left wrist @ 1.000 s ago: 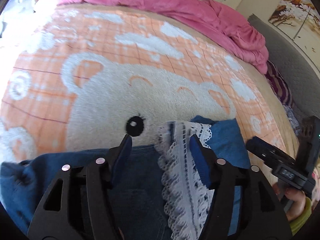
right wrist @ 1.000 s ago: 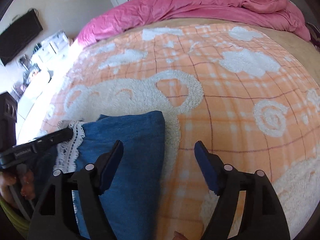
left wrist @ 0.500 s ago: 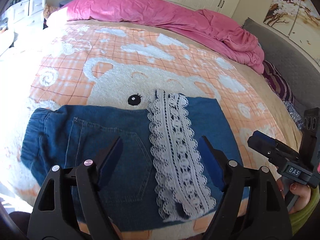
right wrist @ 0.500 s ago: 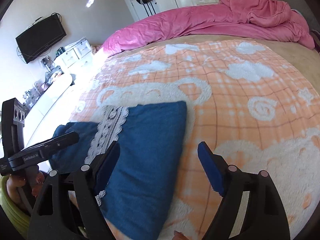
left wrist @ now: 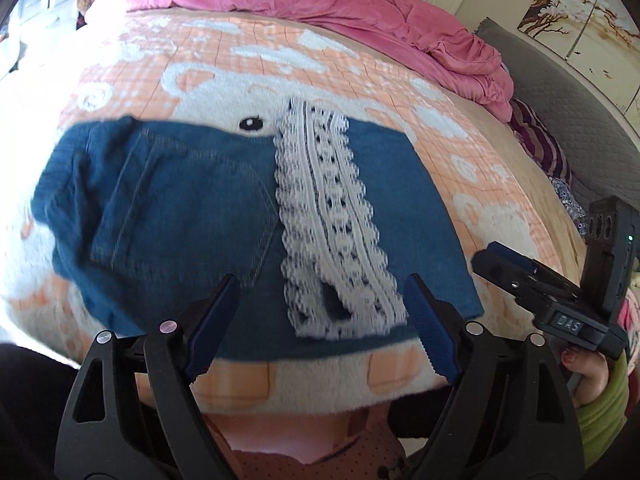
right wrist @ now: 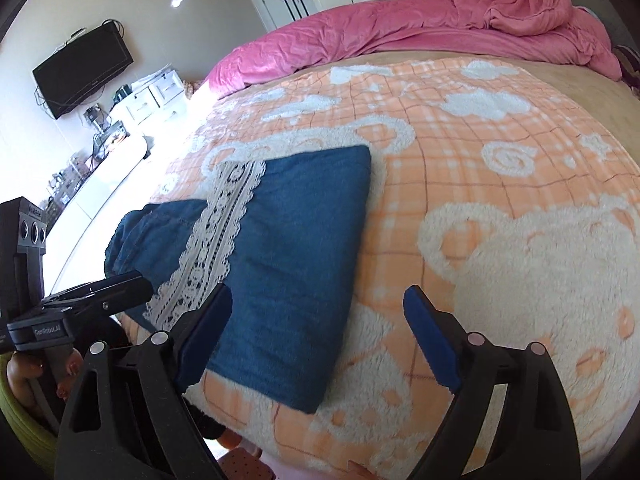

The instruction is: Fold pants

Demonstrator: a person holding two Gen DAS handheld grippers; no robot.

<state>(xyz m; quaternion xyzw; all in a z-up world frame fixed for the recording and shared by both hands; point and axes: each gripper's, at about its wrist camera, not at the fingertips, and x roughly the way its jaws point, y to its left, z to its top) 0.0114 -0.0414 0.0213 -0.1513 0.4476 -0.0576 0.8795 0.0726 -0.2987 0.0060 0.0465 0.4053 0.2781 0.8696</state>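
Left gripper (left wrist: 320, 320): black frame, blue pads, jaws spread wide and just been opening; nothing clamped. Between the pads only the near edge of the folded blue denim pants (left wrist: 192, 208) is seen, lying flat beyond the tips, no pad contact visible. A white lace trim band (left wrist: 328, 220) is laid across the denim, running straight away from the gap between the left fingers, slightly nearer the right-hand pad. A stitched back pocket is seen on the denim ahead of the left-hand pad.

Right gripper (right wrist: 318, 332): same build, jaws also wide apart and just been opening; nothing held. The folded pants (right wrist: 296, 264) lie ahead and to the left of it; the left-hand pad overlaps the denim's near edge in the picture, the right-hand pad stands over bare blanket. Contact cannot be told.

Each gripper is seen at the edge of the other's view, held by a hand in a green sleeve (left wrist: 596, 400).

Pants rest on an orange-and-white plush bear-pattern blanket (right wrist: 500, 152), near its front edge. Beyond, a crumpled pink duvet (left wrist: 360, 4) lies along the far side of the bed.
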